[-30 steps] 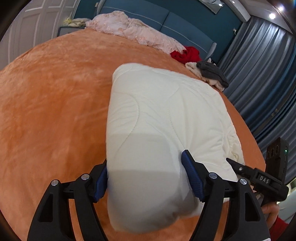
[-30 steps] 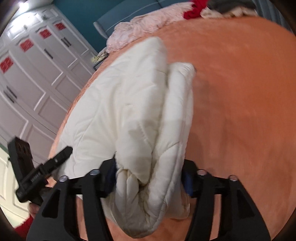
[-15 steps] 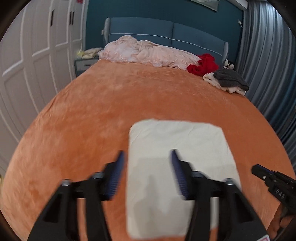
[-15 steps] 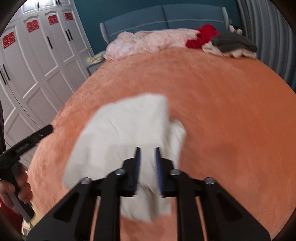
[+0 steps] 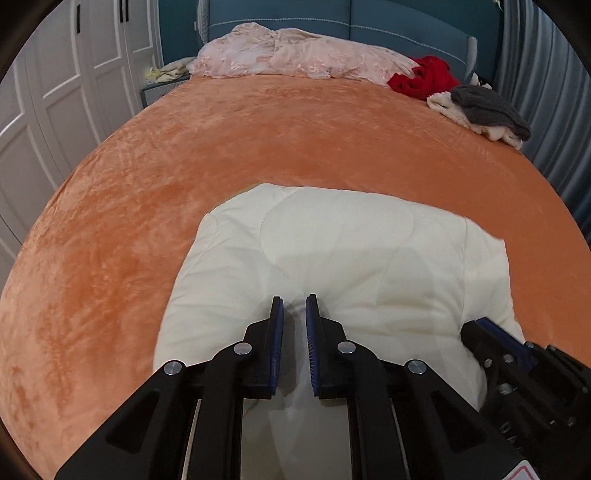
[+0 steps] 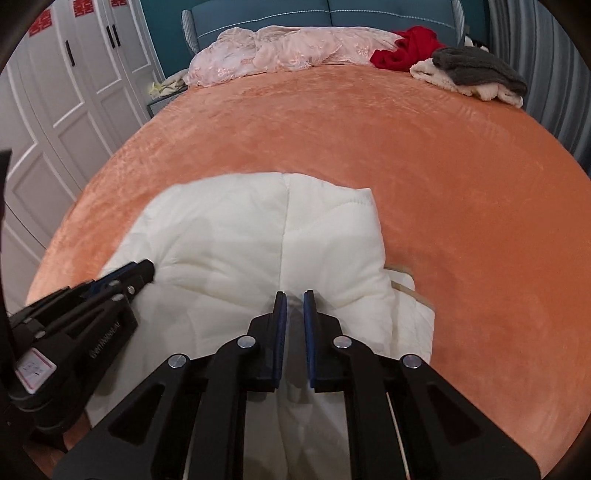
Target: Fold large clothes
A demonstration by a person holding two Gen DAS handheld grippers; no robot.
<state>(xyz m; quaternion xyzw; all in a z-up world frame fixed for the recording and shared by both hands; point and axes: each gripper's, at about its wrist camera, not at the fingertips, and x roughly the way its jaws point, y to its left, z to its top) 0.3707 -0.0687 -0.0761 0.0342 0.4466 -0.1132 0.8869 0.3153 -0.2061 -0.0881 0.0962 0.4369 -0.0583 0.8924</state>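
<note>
A thick cream quilted garment (image 5: 340,258) lies folded into a bundle on the near part of the orange bed (image 5: 258,140); it also shows in the right wrist view (image 6: 236,243). My left gripper (image 5: 294,306) sits over its near left part, jaws nearly closed with a narrow gap, nothing visibly pinched. My right gripper (image 6: 294,301) sits over its near right part, jaws also nearly closed. Each gripper shows in the other's view: the right one (image 5: 491,339), the left one (image 6: 125,277).
At the head of the bed lie a pink crumpled cover (image 5: 295,55), a red garment (image 5: 421,77) and a grey and cream pile (image 5: 484,110). White wardrobe doors (image 5: 66,81) stand left, grey curtains (image 5: 546,74) right. A blue headboard (image 6: 332,14) is behind.
Both grippers let go of the cream bundle, pulled back from it, and their jaws closed from wide open to nearly shut. The bundle now rests on the bed.
</note>
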